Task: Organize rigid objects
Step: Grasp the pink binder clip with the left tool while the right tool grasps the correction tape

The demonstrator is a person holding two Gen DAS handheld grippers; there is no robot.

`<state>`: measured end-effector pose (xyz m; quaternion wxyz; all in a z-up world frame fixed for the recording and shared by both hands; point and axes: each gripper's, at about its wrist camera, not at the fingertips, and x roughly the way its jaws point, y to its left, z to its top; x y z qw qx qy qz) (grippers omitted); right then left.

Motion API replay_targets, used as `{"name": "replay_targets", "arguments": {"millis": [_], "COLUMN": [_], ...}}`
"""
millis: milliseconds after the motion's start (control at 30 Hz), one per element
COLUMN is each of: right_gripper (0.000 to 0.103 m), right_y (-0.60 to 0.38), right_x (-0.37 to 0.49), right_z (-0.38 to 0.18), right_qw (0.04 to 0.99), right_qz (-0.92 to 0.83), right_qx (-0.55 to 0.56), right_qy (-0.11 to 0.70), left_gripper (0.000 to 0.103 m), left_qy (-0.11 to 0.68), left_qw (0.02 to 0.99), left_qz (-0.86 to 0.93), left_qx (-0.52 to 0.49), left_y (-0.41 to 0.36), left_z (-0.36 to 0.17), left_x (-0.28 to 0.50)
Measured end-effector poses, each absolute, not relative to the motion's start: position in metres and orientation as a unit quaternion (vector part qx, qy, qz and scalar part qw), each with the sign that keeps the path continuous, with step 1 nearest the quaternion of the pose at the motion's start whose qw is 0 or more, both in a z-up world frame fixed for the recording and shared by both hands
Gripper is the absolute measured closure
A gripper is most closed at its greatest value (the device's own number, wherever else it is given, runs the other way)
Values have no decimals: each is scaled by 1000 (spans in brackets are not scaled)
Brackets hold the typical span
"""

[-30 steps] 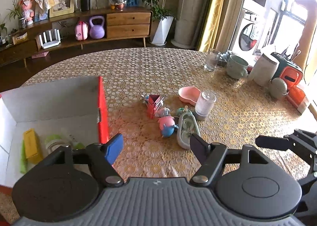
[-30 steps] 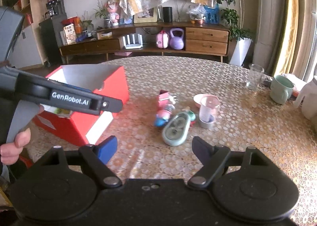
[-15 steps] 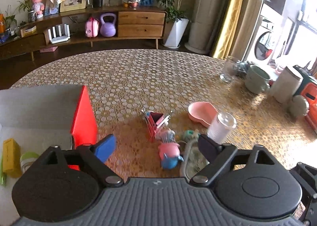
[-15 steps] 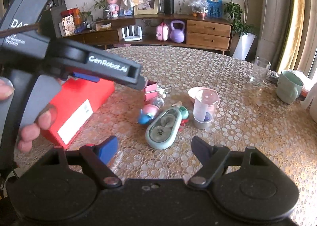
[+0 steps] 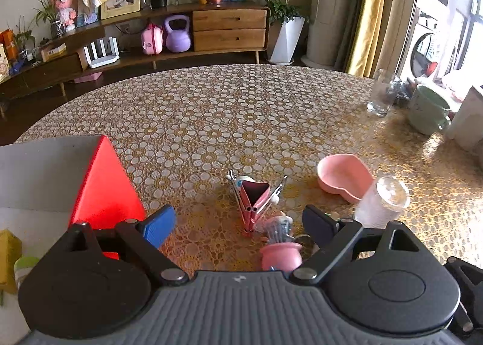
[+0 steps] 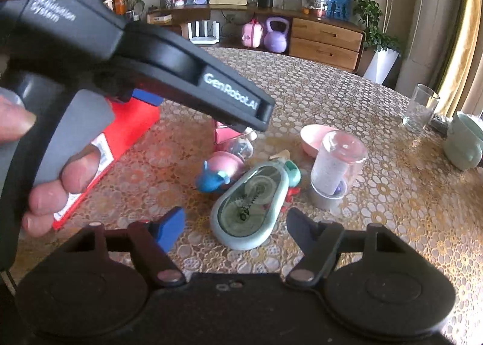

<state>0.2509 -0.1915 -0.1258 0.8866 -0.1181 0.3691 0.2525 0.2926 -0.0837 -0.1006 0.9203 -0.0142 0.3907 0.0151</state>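
Right tool (image 6: 235,224) closing above rounded glossy tape dispenser (image 6: 252,209)

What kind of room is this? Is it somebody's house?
Most likely a home's living and dining room: a table with a flowery cloth, a long wooden sideboard holding a photo frame and toys, and a washing machine by the window.

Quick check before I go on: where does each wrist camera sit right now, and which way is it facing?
Left wrist: on the left gripper, angled down at the pink binder clip beside the red box; open fingers show.
Right wrist: on the right gripper, jaws closing, over the correction tape dispenser; a hand shows.
Shared: pink dish, clear bottle.
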Motion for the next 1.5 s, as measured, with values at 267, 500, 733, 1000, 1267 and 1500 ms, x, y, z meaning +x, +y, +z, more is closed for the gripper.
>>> {"name": "replay_targets", "arguments": {"millis": [267,500,733,1000,1267,1500], "right_gripper": [36,40,44,45,46,46], "right_y": [-182,-174,-178,-188,-201,-214], "right_x": [261,268,270,268,257,242], "right_z": [-139,-145,-145,-143,-134,-124], "right_qw": [889,892,897,898,900,902], "right_qz": [230,213,207,209,209,213], "right_qx": [-133,-140,-128,-102,-91,-80], "right_qy": [374,374,370,374,370,367], "left_gripper": [11,12,38,75,85,90], "left_qy": [395,398,397,395,399,400], "left_qw": [919,917,918,917,915,915], "left_qz": [23,31,0,-24,-29,-32], "left_qx": [8,-7,-22,-35,-41,-42], "left_y": [-91,-83,-84,-85,-78,-76], "left_z": [-117,-128,-131,-128,-122,-116], "left_x": [307,317,323,321,310,296]}}
